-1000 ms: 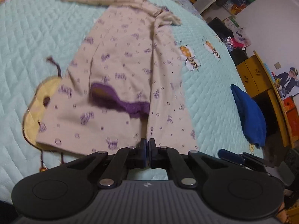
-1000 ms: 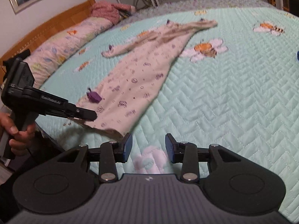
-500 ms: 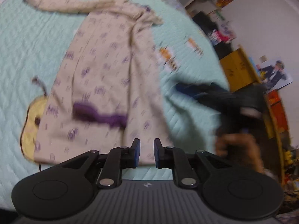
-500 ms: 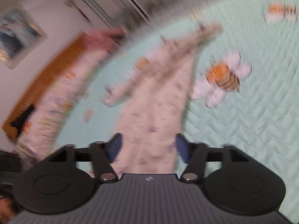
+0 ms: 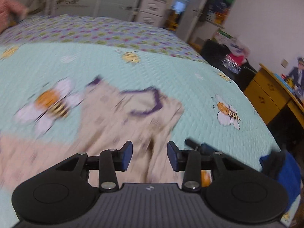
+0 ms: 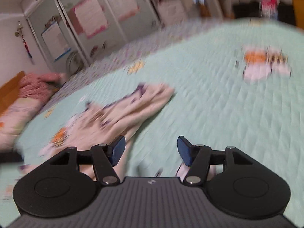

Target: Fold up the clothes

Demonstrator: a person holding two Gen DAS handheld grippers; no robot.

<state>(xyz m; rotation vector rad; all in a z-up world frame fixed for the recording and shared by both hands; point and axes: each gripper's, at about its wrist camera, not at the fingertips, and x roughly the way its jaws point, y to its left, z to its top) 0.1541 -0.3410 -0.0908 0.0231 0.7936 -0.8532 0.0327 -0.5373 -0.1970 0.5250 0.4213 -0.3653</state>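
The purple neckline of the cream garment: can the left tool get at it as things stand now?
Probably yes. The left tool is empty with its jaws opening, and the purple neckline lies uncovered ahead of it on the bed quilt. Only cream garment fabric lies between; blur hides the finer folds.

Bed covered by a mint-green quilted spread with bee appliqués; a floral patterned strip along its far edge. Cream garment with purple print and purple neck trim lying crumpled on the spread, neck end away from the camera. Large bee patch just beside the garment; smaller bee well apart on the opposite side. Blue cloth at the bed's near edge. Pink bundle by the headboard, well apart from the garment.
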